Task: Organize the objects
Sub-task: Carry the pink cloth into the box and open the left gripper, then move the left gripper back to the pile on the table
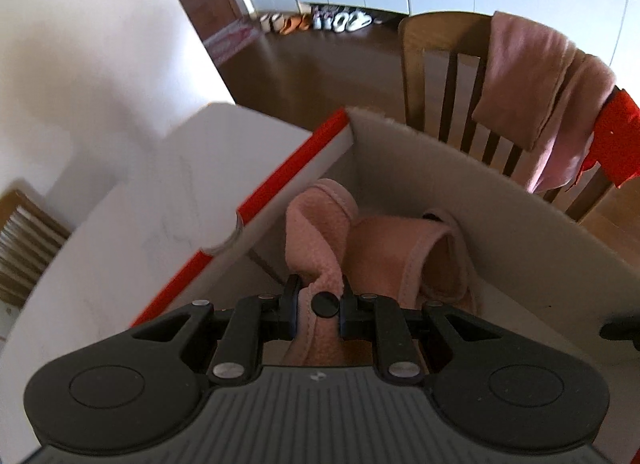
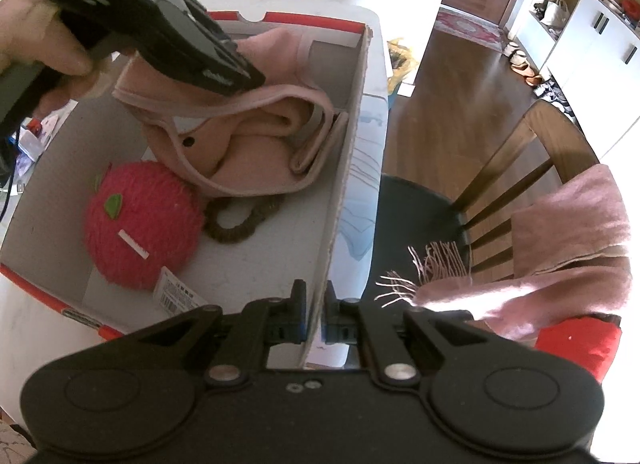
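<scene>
A white cardboard box with red edging sits open on a white table. The left gripper, held in a person's hand, reaches down into the box from above and is clenched on a fold of a pink fleece garment. The garment lies bunched against the far corner of the box, and a small dark button on it shows right between the gripper's fingers. The right gripper is clamped on the near side wall of the box, one finger inside the wall and one outside. On the box floor, near the garment, rests a fuzzy red ball with a green leaf patch and a white barcode tag at its lower edge. A brown rope ring lies between the ball and the garment, partly tucked under the fabric. Beside the table stands a wooden chair with a dark seat; a pink fringed scarf hangs over its back, with something red beneath it. Shoes line the far wall across a dark wooden floor
</scene>
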### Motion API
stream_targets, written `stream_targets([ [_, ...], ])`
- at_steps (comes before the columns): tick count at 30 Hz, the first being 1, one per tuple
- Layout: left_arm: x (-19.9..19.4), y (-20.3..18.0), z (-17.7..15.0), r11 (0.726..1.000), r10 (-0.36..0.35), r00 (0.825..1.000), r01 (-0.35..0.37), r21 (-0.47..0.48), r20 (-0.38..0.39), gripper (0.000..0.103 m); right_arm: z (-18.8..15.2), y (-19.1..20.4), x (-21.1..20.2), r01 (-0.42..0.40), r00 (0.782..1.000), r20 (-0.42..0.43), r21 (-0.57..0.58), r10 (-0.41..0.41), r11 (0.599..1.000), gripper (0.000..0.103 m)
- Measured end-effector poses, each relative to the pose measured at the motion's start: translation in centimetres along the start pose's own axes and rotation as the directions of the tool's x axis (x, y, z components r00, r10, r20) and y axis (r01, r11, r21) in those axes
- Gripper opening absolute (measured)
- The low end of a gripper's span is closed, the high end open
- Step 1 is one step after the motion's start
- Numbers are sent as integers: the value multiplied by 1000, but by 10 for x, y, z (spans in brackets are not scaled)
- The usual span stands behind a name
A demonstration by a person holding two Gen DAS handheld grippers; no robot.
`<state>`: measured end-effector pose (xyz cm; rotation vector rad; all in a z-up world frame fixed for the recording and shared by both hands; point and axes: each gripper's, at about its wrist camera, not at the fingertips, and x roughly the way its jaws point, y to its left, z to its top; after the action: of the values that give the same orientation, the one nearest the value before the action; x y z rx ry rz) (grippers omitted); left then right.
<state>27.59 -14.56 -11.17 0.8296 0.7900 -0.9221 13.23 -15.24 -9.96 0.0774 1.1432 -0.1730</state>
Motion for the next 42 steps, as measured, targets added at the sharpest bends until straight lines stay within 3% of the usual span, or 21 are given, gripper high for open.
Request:
stream_targets([
  [7,15,10,-2,998,-17,998,13,-65,-62,16,0,0,0,2,1000,-1,-3,-2,1000,6],
  [10,16,11,-2,996,-15,998,9,-88,-68,24,0,1,0,3,1000,-1,-2,-3,1000,6],
  [11,15,12,-2,996,-10,998,3,-93,-68,33,0,1,0,4,1000,-1,-1,-4,1000,6],
  [12,13,13,-3,995,-1,998,-6,-97,-68,49,0,1,0,4,1000,-1,-1,-4,1000,6],
  [14,7,15,-5,994,25,998,-31,-107,-55,73,0,0,-1,2,1000,1,5,-2,1000,6],
  [15,4,16,-7,993,17,999,-22,-118,-39,74,0,0,-1,1,1000,1,10,-1,1000,6],
  [17,-2,22,-9,988,-16,999,11,-151,-31,74,-1,0,-1,1,1000,1,13,-1,1000,6],
  [29,-66,32,-27,975,-52,995,68,-209,79,74,-2,1,-2,15,1000,10,23,-15,1000,6],
  [42,-148,53,-64,956,-49,980,102,-277,193,74,-2,6,-4,36,999,9,26,-36,999,6],
])
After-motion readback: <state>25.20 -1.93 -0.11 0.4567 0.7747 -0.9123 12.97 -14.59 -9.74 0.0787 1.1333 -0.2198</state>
